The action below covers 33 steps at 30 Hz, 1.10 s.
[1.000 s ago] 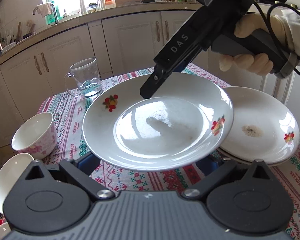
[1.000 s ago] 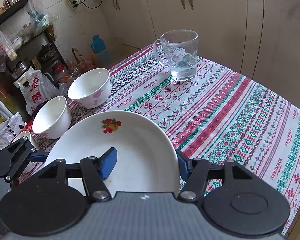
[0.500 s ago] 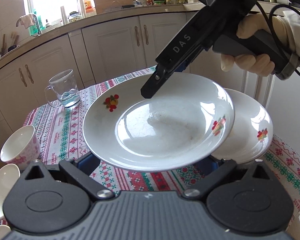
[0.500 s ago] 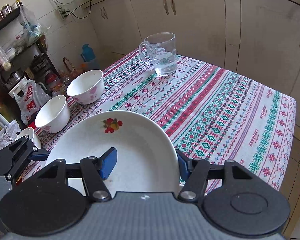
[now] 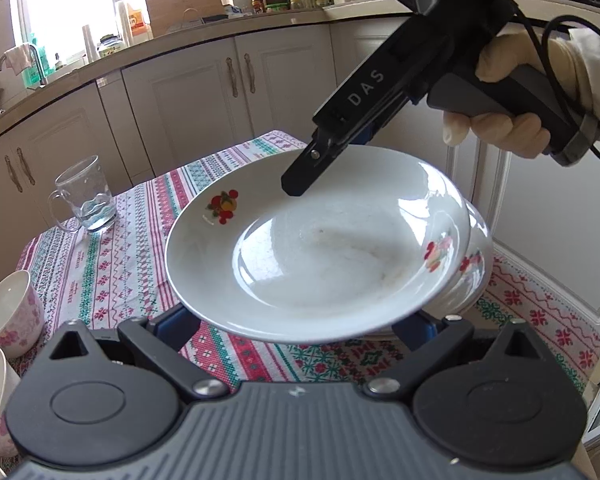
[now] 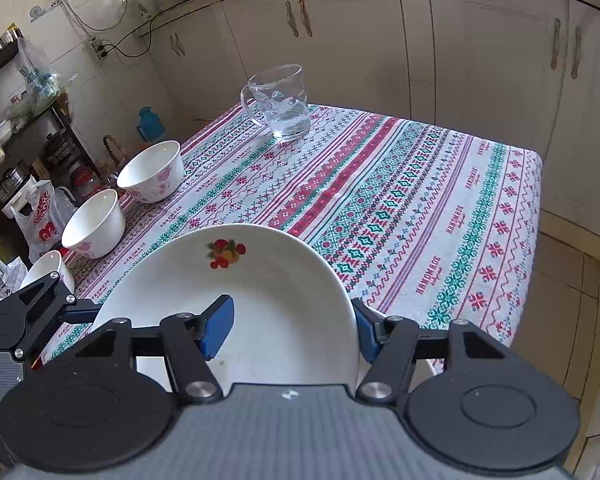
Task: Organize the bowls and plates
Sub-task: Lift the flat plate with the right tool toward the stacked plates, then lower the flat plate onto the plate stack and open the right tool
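My right gripper (image 6: 292,332) is shut on the rim of a white plate with fruit prints (image 6: 240,304). One blue pad lies inside the plate and the other under its edge. In the left wrist view the plate (image 5: 320,248) hangs tilted above the tablecloth, and the right gripper (image 5: 300,184) comes down on its far rim. A gloved hand (image 5: 500,128) holds that gripper. The plate now covers most of a stack of matching plates (image 5: 476,264). My left gripper (image 5: 296,324) stands open, its fingers wide apart under the plate's near edge. I cannot tell whether they touch it.
A glass mug (image 6: 280,100) stands at the table's far side. Three white bowls (image 6: 152,172) (image 6: 96,224) (image 6: 48,272) line the left edge. The patterned tablecloth (image 6: 420,208) ends at the right, with tiled floor beyond. Cabinets (image 5: 204,108) stand close behind the table.
Both grippers and the held plate have moved right. The plate now covers most of the stack, which showed beside it a second ago. The mug and bowls have slid left in view.
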Each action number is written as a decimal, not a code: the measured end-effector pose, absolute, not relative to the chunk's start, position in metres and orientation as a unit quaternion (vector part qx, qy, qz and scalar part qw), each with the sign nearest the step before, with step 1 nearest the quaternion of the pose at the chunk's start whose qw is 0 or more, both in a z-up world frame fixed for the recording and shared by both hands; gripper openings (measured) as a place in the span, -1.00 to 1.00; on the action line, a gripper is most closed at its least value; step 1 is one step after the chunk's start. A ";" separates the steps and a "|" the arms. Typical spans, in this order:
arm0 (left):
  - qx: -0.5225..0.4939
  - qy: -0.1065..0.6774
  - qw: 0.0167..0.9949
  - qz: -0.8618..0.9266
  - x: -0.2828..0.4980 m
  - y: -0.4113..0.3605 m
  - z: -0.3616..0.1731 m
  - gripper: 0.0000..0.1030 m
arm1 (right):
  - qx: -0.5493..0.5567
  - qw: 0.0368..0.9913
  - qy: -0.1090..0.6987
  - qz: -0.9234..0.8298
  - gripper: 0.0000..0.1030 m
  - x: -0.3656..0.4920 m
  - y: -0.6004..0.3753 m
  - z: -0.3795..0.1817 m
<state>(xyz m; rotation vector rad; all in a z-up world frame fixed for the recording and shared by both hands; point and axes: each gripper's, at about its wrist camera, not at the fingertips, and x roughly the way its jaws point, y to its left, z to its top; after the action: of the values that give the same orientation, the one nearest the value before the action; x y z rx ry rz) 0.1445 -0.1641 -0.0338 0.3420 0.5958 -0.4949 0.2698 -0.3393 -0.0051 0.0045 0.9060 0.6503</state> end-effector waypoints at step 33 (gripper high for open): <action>0.166 0.315 0.887 -0.293 0.156 -0.195 -0.035 0.94 | 0.034 0.860 0.439 0.256 0.32 0.246 -0.389 -0.021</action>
<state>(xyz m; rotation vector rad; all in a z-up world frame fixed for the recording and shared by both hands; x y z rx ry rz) 0.1563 -0.1946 -0.0353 0.3459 0.6552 -0.6081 0.2463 -0.3891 -0.0208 0.0719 0.9216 0.5383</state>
